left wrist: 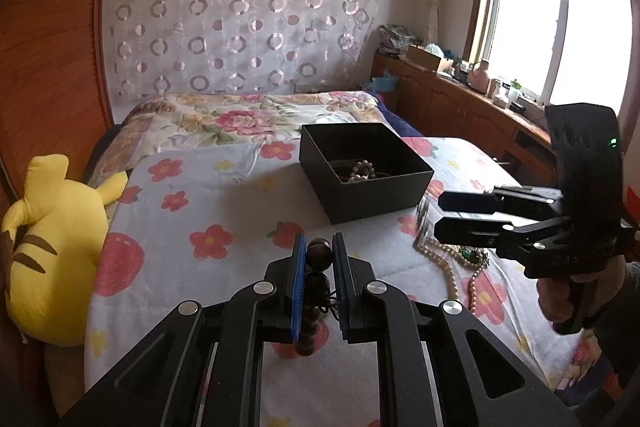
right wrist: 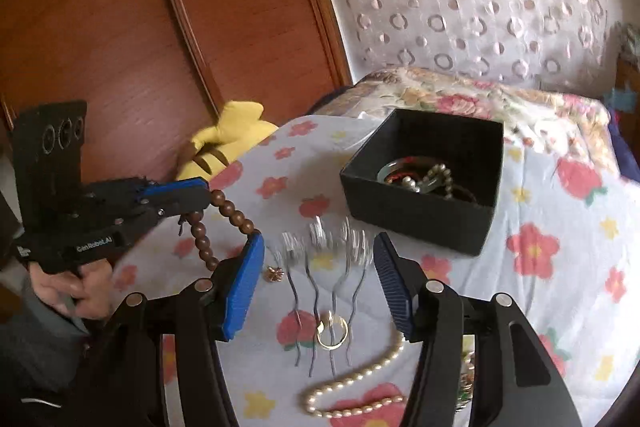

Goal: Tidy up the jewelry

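Left gripper (left wrist: 319, 247), lower centre: clamped on wooden bead strand (right wrist: 224, 217), likely bound for black box (left wrist: 394, 187). Right gripper (right wrist: 319, 251): jaws apart, straddling hair comb (right wrist: 324, 267).

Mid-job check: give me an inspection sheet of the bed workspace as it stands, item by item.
Surface: bed sheet with a red flower print, bare patches around the jewelry.
Job's things: black box open, with a pearl piece and a bangle inside; brown bead string; hair comb, blurred; gold ring; pearl necklace; small gold flower piece.
Clutter: yellow plush toy at the bed edge.
Grippers: left gripper shut on the brown bead string; right gripper open above the hair comb.
Cables: nothing seen.
Surroundings: circle-patterned curtain, wooden panel, window, crowded cabinet top.
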`<move>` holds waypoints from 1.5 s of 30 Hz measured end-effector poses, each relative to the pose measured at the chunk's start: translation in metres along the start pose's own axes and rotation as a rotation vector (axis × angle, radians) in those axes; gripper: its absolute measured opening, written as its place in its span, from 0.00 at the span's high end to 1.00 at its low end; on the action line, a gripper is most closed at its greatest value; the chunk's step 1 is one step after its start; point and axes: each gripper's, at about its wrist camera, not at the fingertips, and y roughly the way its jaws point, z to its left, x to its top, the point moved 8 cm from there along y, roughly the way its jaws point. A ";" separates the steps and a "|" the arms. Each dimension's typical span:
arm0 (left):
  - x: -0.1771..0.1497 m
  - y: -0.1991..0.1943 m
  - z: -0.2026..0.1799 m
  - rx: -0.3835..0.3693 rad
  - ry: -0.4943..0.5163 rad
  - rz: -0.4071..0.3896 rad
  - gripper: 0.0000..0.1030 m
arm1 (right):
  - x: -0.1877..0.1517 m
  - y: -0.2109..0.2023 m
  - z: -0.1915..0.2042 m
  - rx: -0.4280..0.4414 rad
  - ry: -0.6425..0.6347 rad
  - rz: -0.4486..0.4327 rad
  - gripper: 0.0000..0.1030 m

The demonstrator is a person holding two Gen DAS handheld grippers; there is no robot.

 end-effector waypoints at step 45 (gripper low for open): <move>0.100 0.040 -0.019 -0.174 0.023 -0.042 0.88 | 0.035 0.010 -0.023 -0.142 -0.179 0.082 0.48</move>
